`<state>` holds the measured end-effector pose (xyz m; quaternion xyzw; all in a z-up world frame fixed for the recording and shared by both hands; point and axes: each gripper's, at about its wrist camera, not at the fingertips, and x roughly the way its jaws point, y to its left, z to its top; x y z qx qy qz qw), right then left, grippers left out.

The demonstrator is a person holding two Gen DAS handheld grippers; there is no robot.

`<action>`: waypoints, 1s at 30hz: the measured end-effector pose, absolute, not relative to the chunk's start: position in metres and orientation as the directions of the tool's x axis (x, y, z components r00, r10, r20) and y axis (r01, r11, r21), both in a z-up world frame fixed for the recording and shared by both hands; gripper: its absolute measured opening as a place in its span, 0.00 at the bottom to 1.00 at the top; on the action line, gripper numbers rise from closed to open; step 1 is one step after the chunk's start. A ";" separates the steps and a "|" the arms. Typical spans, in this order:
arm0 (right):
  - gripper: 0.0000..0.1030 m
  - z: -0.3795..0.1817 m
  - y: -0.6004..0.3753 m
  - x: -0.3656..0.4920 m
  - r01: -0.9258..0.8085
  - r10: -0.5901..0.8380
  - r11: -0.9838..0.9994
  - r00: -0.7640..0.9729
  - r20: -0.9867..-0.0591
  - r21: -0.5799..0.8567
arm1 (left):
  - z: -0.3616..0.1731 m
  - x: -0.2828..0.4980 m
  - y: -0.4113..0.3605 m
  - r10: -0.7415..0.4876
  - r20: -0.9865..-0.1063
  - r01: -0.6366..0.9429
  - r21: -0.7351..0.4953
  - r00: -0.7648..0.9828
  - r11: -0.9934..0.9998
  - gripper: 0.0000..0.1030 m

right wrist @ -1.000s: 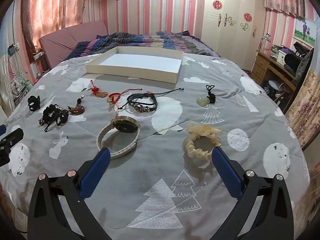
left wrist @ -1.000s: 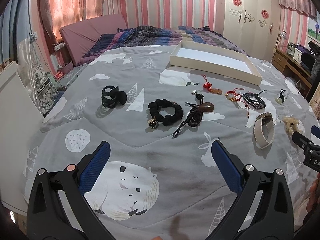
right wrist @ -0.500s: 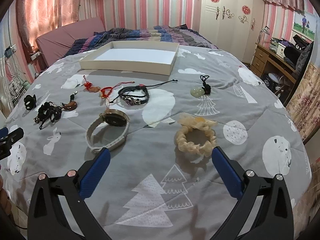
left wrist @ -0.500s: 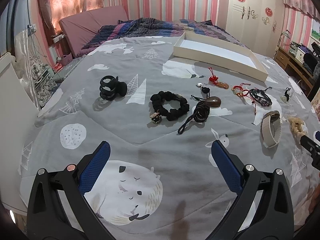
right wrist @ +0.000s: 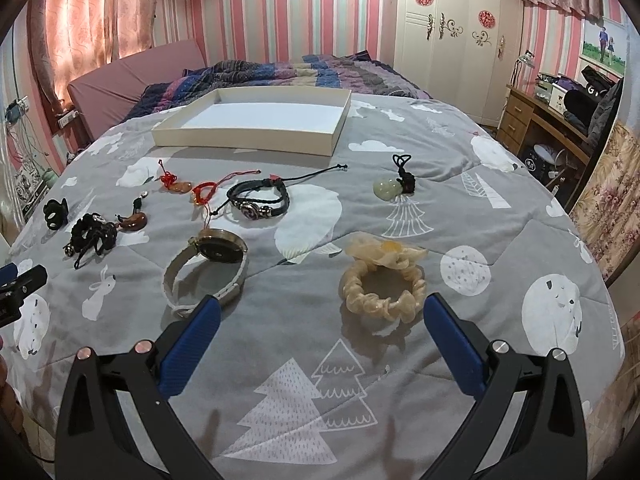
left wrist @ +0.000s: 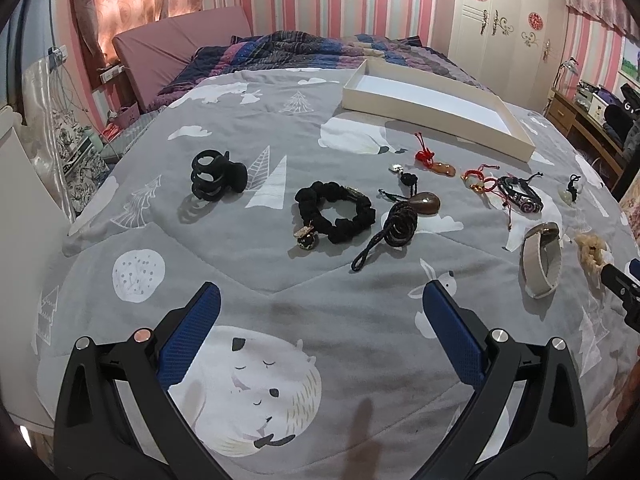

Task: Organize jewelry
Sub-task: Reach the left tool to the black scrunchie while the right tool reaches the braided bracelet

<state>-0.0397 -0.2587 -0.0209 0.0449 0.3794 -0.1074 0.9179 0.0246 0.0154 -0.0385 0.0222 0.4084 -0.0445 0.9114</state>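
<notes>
Several pieces of jewelry lie in a row on a grey bedspread. In the left wrist view I see a black hair claw, a black scrunchie and a brown pendant on a dark cord. My left gripper is open and empty, short of the scrunchie. In the right wrist view a watch with a white strap, a cream scrunchie, a black bracelet and a jade pendant lie ahead. My right gripper is open and empty, just before the cream scrunchie. An empty cream tray lies behind.
A striped quilt is bunched at the head of the bed. A white wardrobe and a cluttered desk stand to the right. Red cord charms lie near the tray. The bed edge drops off at the right.
Both grippers have moved forward and slightly lower over the bed, so the jewelry sits closer. Both stay open and empty. Nothing on the bed has moved.
</notes>
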 end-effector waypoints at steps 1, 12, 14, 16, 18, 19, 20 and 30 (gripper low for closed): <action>0.98 -0.021 -0.259 -0.039 0.232 -0.163 0.973 0.687 -0.708 0.001 | -0.038 0.026 0.015 -0.061 -0.746 0.100 0.008 0.663 0.995 0.97; 0.98 -0.020 -0.264 -0.021 0.239 -0.145 0.971 0.676 -0.723 0.028 | -0.041 0.053 0.021 -0.056 -0.772 0.096 0.007 0.633 0.995 0.97; 0.98 -0.017 -0.265 -0.016 0.236 -0.140 0.971 0.679 -0.721 0.033 | -0.041 0.059 0.022 -0.054 -0.774 0.098 0.010 0.631 0.995 0.97; 0.98 -0.014 -0.264 -0.010 0.233 -0.145 0.972 0.679 -0.720 0.025 | -0.040 0.067 0.023 -0.059 -0.782 0.106 0.009 0.620 0.994 0.97; 0.98 -0.012 -0.263 -0.004 0.229 -0.144 0.973 0.675 -0.723 0.020 | -0.040 0.075 0.023 -0.057 -0.784 0.110 0.014 0.618 0.994 0.97; 0.98 -0.012 -0.264 -0.001 0.228 -0.144 0.973 0.673 -0.725 0.018 | -0.039 0.078 0.022 -0.055 -0.782 0.110 0.018 0.621 0.994 0.97; 0.98 -0.011 -0.264 0.002 0.230 -0.147 0.973 0.669 -0.729 0.014 | -0.038 0.081 0.022 -0.053 -0.781 0.112 0.022 0.623 0.993 0.97; 0.98 -0.010 -0.274 0.035 0.248 -0.140 0.968 0.610 -0.780 0.021 | -0.036 0.112 0.022 -0.066 -0.795 0.141 0.025 0.602 0.990 0.93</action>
